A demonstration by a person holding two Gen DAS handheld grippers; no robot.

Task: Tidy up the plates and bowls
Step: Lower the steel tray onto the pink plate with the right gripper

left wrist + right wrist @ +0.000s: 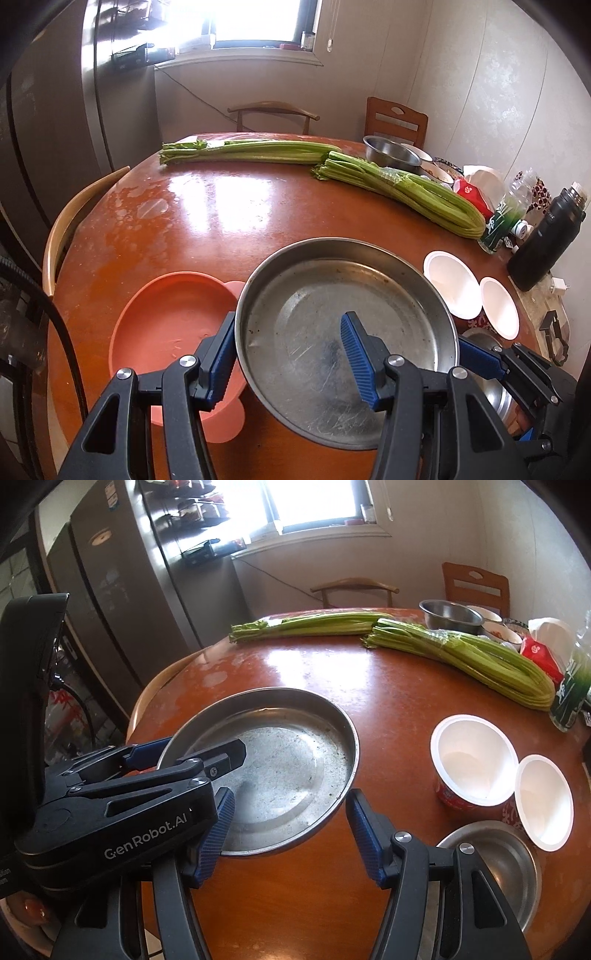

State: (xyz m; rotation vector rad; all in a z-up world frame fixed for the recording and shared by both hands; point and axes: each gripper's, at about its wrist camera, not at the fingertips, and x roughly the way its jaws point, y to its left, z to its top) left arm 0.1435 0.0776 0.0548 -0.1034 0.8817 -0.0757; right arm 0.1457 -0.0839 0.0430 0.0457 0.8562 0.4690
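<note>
Steel plate (343,343), centre frame, sits tilted over the orange plate (173,325). Left tongs (291,358) pinch its near rim, likely to carry it. Right tongs (288,834) spread w/ nothing between, near plate's edge, above the desk (388,701).

My left gripper (291,358) is matte black plastic, its two angular arms cut with triangular windows and pinned by round silver screws (187,361), each finger ending in a ribbed blue pad (356,354). My right gripper (291,840) is built alike. Left of the right gripper's blue pads, the left one's black flank carries white "GenRobot.AI" lettering (147,840).
</note>
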